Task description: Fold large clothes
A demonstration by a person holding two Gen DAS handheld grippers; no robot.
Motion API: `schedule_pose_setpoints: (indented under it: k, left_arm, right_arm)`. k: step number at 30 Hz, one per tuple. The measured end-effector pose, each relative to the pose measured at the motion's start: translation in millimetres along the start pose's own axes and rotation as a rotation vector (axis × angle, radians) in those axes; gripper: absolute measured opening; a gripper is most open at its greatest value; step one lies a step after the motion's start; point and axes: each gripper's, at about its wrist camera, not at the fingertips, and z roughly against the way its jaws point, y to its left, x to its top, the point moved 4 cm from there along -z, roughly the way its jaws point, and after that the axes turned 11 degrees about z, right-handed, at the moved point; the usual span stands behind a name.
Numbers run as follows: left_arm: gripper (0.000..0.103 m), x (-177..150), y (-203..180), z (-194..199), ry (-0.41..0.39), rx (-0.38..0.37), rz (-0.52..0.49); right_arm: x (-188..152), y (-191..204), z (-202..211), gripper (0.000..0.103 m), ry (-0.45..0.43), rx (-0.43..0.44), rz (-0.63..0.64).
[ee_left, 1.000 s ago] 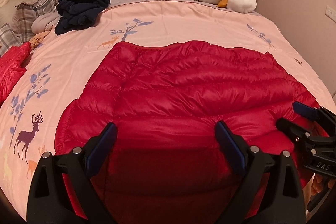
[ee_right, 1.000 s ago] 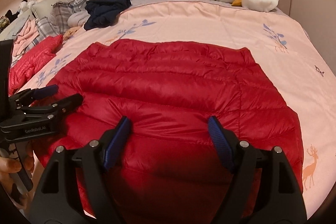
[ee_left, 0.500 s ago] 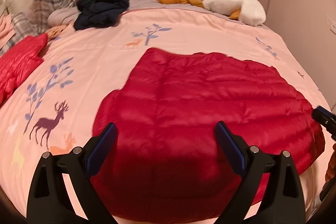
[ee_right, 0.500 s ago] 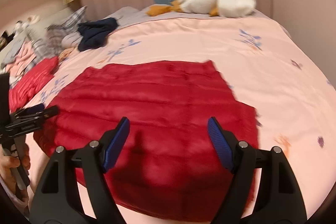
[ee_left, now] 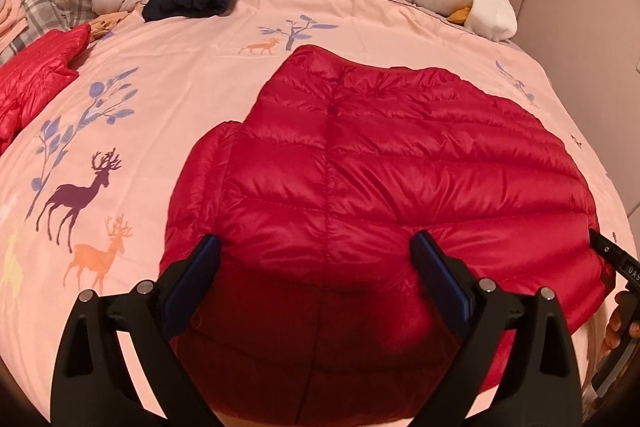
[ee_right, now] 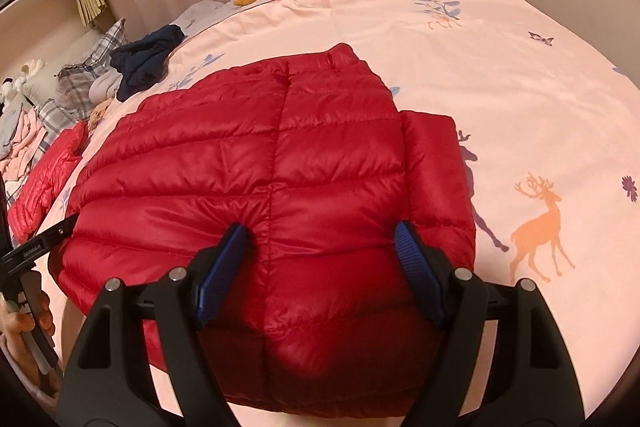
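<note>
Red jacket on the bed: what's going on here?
A person holds a gripper in each hand over a red puffer jacket spread flat on the pink duvet. The left gripper and right gripper are both open above its near edge, gripping nothing. No fold is under way yet.
</note>
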Motion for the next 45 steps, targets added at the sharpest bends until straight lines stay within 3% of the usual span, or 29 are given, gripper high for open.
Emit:
schedule_pose_setpoints:
  k: [7, 13, 18, 25, 29, 33, 38, 45]
  left_arm:
    - [0.096, -10, -6, 36, -0.068, 0.000, -0.047]
    - [0.096, -21, -25, 53, -0.114, -0.006, -0.118]
    - [0.097, -34, -36, 36, -0.069, 0.002, -0.154]
    - [0.097, -43, -39, 20, -0.042, 0.035, -0.184]
    - [0.097, -43, -41, 31, -0.047, 0.027, -0.165]
    - [0.097, -42, -51, 45, -0.087, 0.008, -0.187]
    - [0.097, -39, -65, 46, -0.107, -0.010, -0.210]
    - [0.097, -45, -69, 23, -0.052, 0.000, -0.220]
  right_arm:
    - [2, 5, 34, 0.077, -0.072, -0.009, -0.001]
    - [-1, 34, 60, 0.077, -0.140, 0.009, 0.093]
    - [-14, 55, 44, 0.077, -0.085, -0.016, 0.186]
    - [-26, 54, 23, 0.079, -0.035, -0.005, 0.175]
    - [-25, 54, 29, 0.079, -0.035, -0.007, 0.161]
    - [-20, 61, 47, 0.079, -0.093, 0.033, 0.144]
    - [-10, 84, 53, 0.079, -0.133, 0.061, 0.200]
    - [-14, 107, 23, 0.079, -0.058, 0.027, 0.286]
